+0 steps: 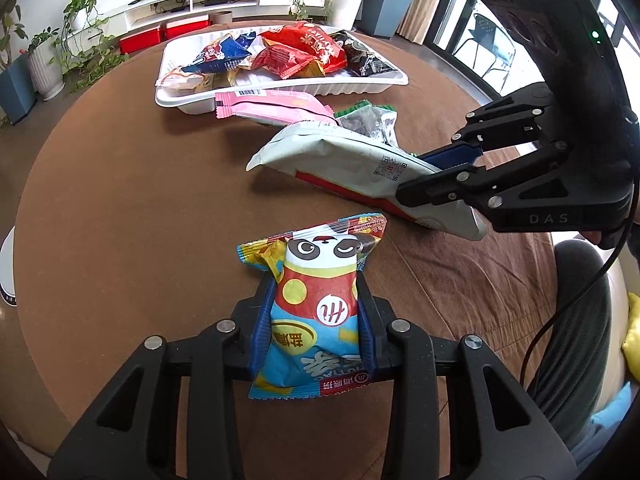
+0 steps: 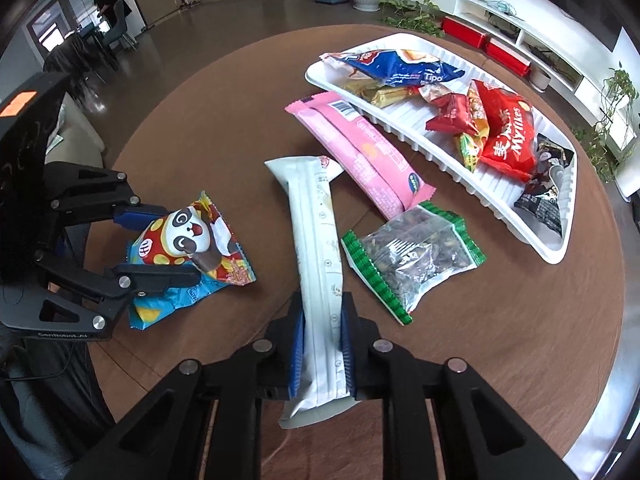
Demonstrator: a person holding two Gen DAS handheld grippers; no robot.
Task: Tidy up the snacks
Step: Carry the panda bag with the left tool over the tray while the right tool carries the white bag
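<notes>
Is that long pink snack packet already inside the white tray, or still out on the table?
Out. The pink packet lies on the brown table beside the white tray, along its near rim.

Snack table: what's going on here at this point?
A person holds a gripper in each hand. The left gripper is shut on a panda snack packet, and the right gripper is shut on a long white packet. A pink packet and a green-edged bag still lie on the brown table, beside the white tray already holding several snacks.
</notes>
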